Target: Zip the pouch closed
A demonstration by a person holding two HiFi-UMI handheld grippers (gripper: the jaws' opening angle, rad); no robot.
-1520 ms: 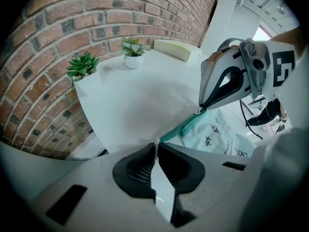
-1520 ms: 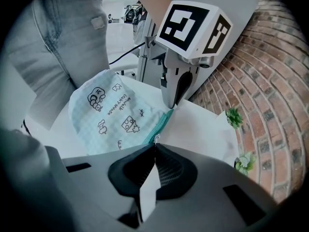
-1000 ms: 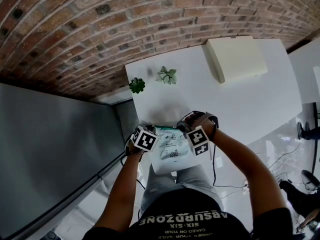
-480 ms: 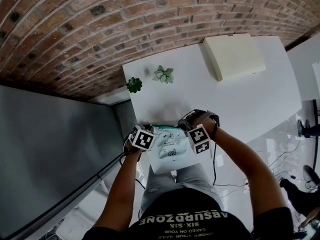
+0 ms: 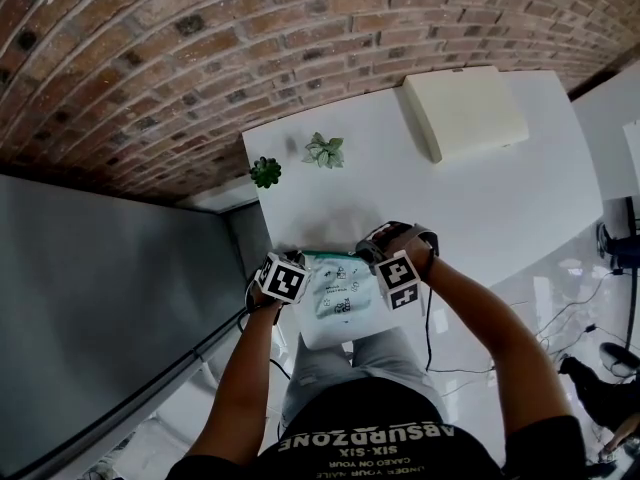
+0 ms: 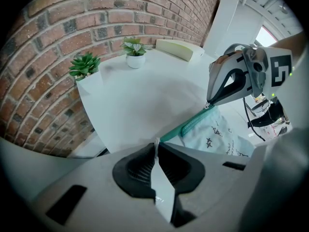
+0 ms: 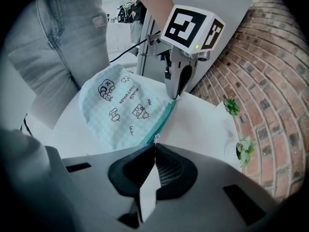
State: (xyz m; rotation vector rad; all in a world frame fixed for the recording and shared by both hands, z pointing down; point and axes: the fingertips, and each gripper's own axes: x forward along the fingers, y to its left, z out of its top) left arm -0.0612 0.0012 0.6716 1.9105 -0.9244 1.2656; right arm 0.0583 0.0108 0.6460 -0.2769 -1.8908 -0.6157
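Your left hand-held gripper pinches one end of the pouch. Your right hand-held gripper is pressed together on the zipper pull at the other end. The pouch lies between them, its teal zipper stretched tip to tip, at the white bench's near edge. A brick wall stands beyond.

- Your head view has drifted a little: the dark green plant, the pale plant and the cream box now sit slightly further left than 1 second ago.
- The pouch has slid left with them.
- The dark shape at the right edge has shifted upward.
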